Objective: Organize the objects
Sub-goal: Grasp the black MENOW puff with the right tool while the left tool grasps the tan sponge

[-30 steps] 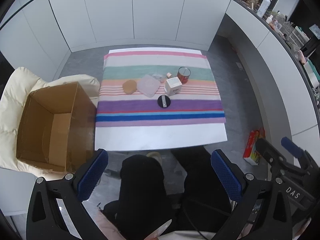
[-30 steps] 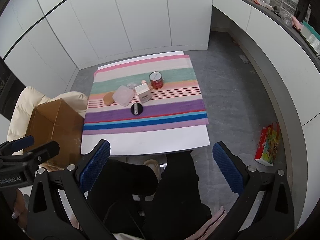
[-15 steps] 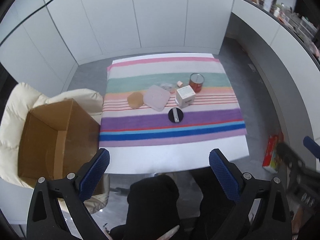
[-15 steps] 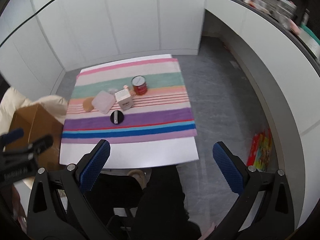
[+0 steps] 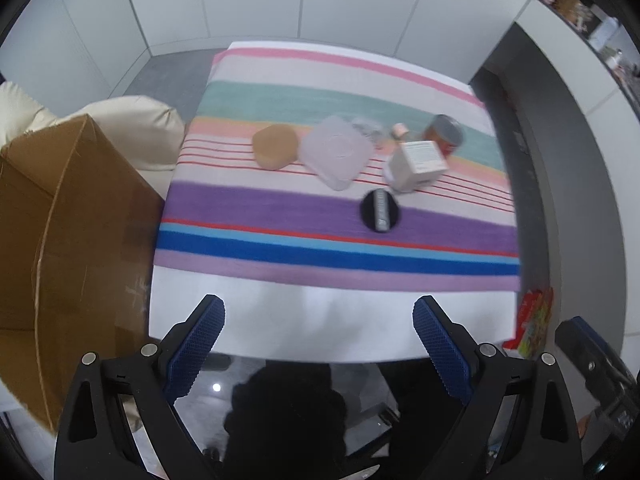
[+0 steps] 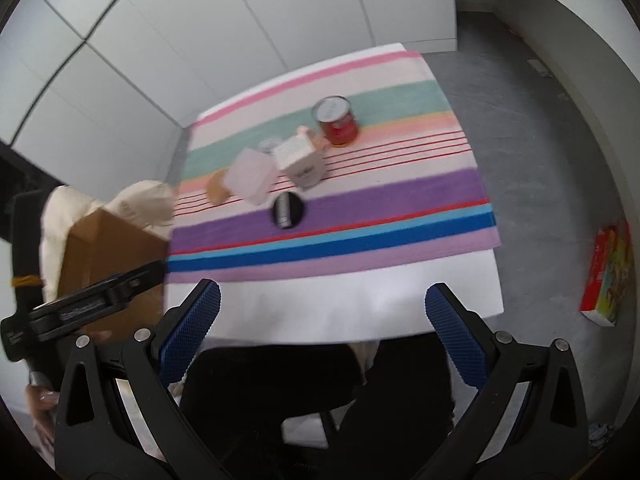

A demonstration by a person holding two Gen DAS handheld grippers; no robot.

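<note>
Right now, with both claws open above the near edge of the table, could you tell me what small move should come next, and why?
Probably carry the left claw forward and down toward the black round lid. Both claws are empty, the right claw too, and nothing has gone into the cardboard box as far as shows. The lid lies apart, nearest of the things on the striped cloth.

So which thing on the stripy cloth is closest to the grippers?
The flat black round disc with the grey bar across it. It lies alone on the purple stripe, while the tan block, white box and red can sit farther back.
</note>
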